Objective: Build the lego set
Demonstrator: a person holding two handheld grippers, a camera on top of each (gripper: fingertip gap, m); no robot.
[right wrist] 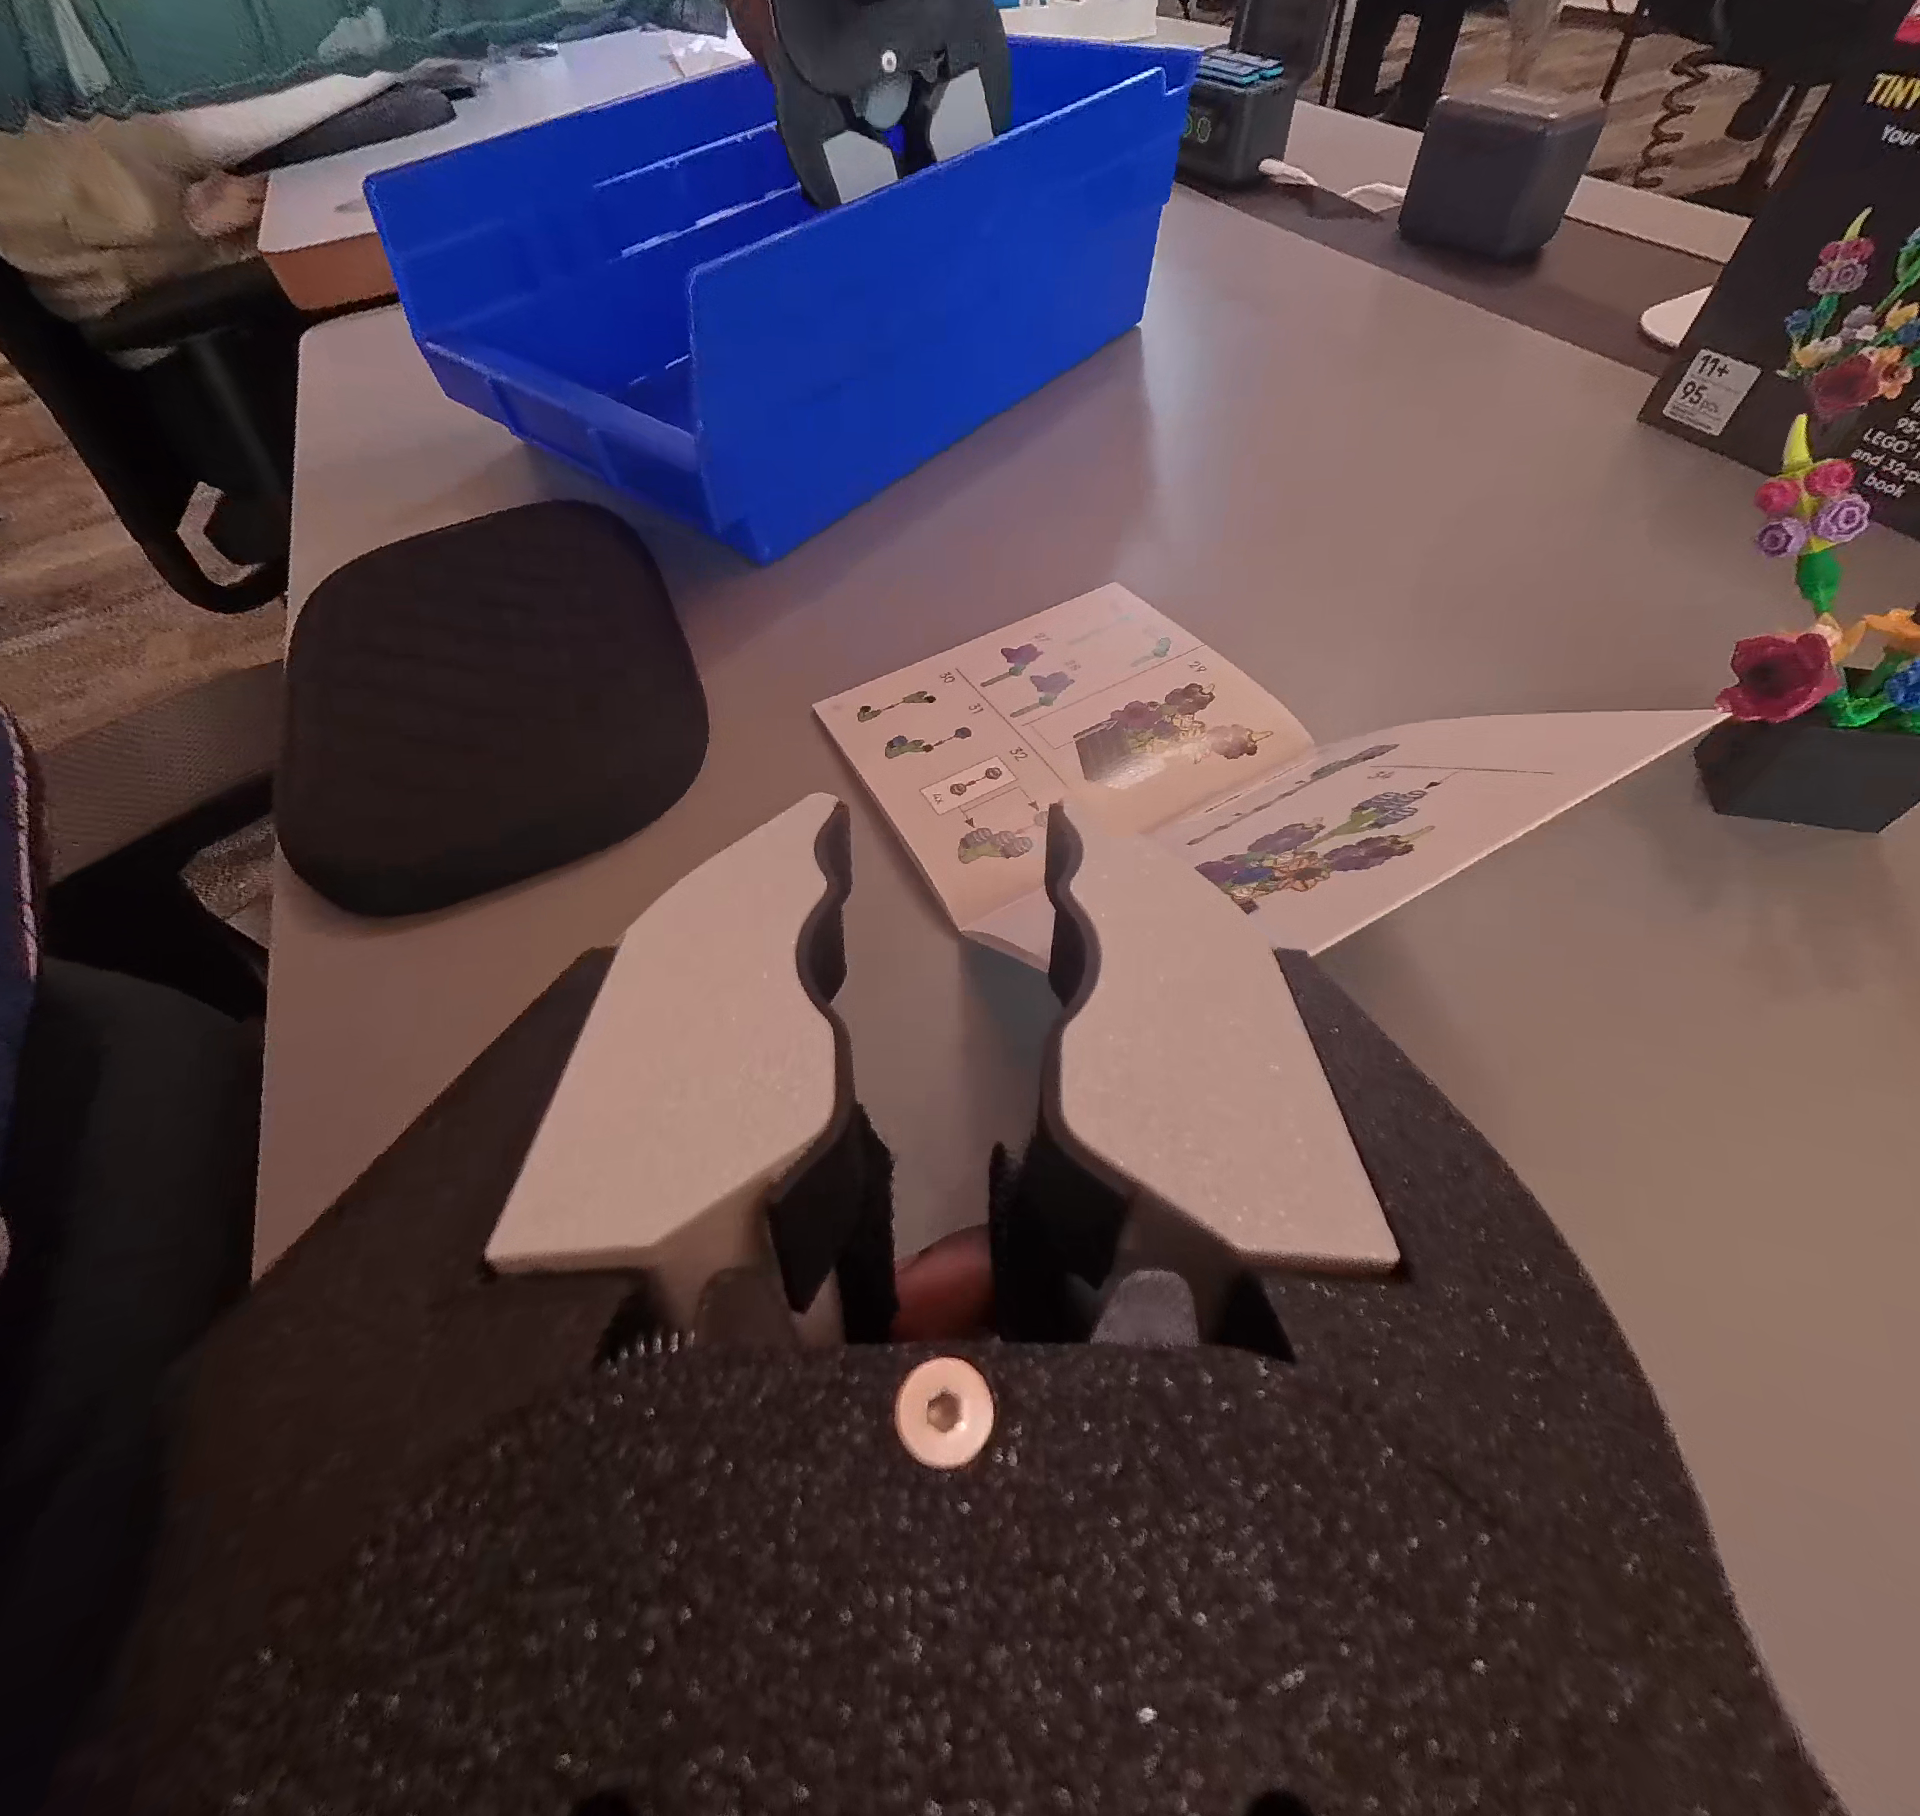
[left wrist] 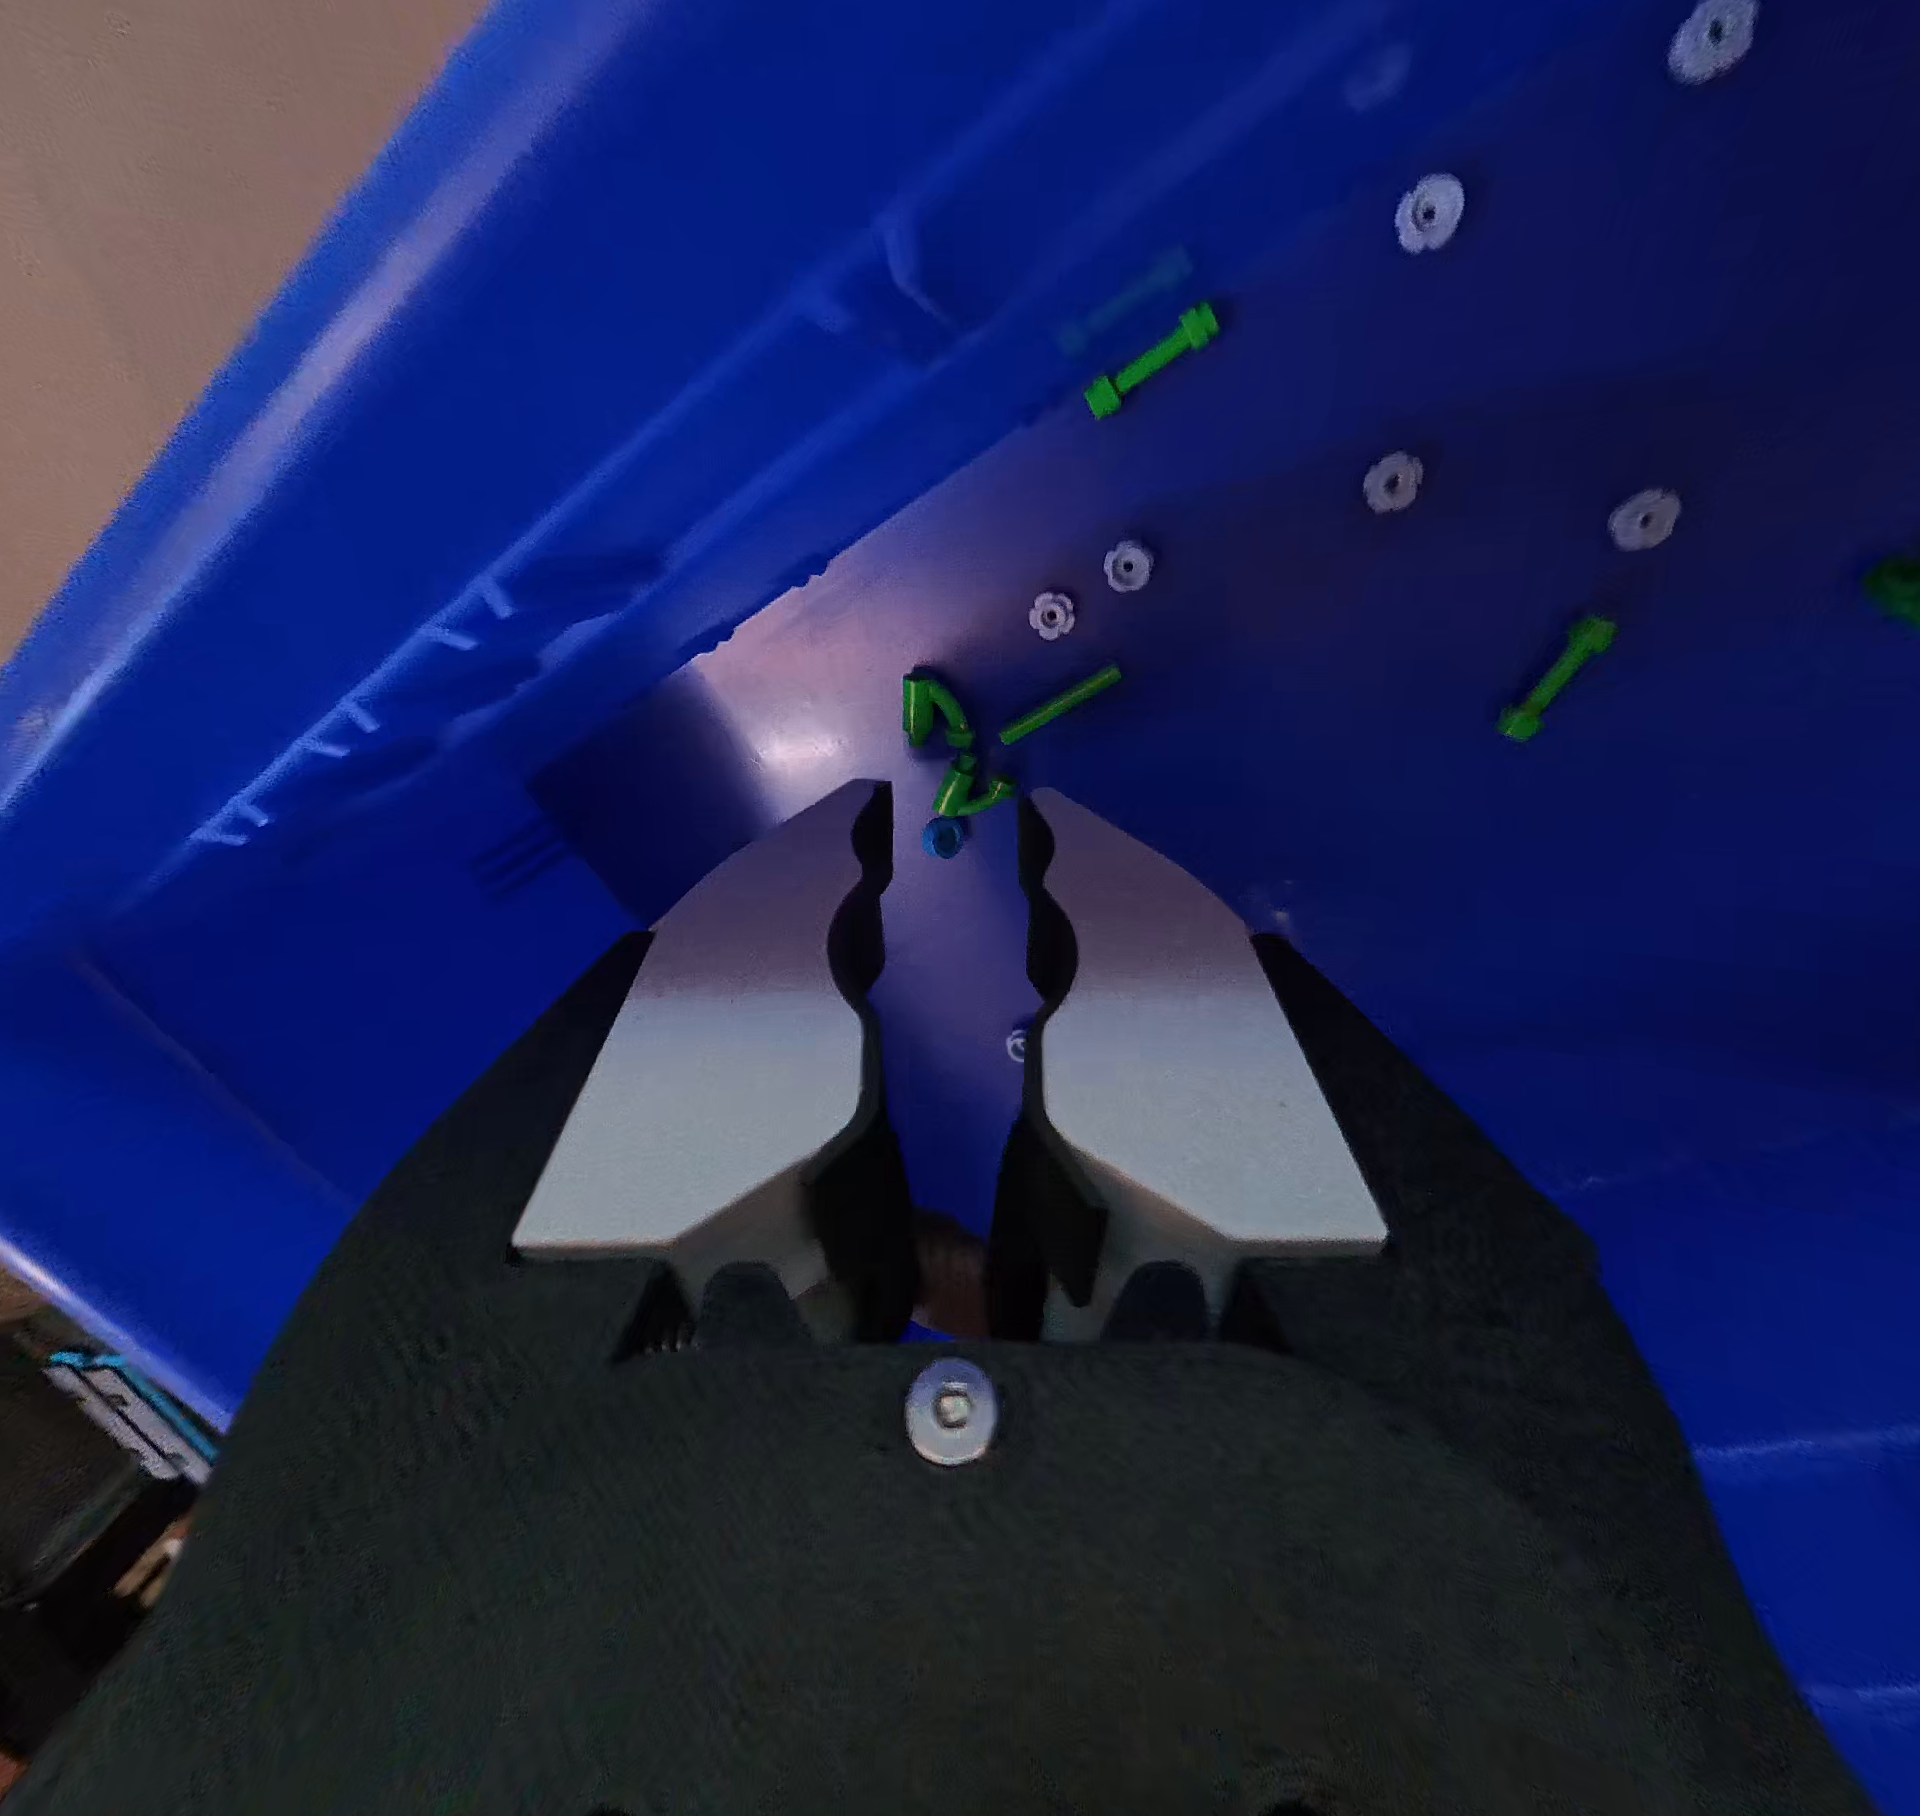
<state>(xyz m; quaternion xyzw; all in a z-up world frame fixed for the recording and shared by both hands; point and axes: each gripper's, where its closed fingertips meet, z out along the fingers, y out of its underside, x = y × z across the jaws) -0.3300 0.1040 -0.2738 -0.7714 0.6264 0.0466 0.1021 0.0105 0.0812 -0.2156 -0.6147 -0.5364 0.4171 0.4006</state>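
A: While the left gripper (left wrist: pixel 956 795) is reaching down inside the blue bin (left wrist: pixel 644 332), what is lying in front of it?

B: Its jaws are standing apart with nothing between them, and a small blue round piece (left wrist: pixel 943 837) is sitting on the bin floor right at the gap between the tips. Just beyond that, a bent green stem piece (left wrist: pixel 948 740) is lying, with a thin green rod (left wrist: pixel 1060 704) beside it.

A: Anything else lying in there?

B: Two green bars with knobbed ends (left wrist: pixel 1151 359) are resting farther out, well apart from each other, and several pale flower-shaped studs (left wrist: pixel 1051 615) are lying scattered across the floor.

A: And the right gripper (right wrist: pixel 945 816)?

B: It is hovering over the grey table (right wrist: pixel 1299 457), jaws spread and holding nothing, pointing at the open instruction booklet (right wrist: pixel 1070 727). The bin is sitting beyond the booklet, with the left gripper dipping into it.

A: What is standing on the right?

B: A partly built flower bouquet (right wrist: pixel 1808 665) is standing in a black base at the booklet's far edge, with the set's dark box (right wrist: pixel 1829 239) behind it. A black pad (right wrist: pixel 488 706) is lying on the left of the table
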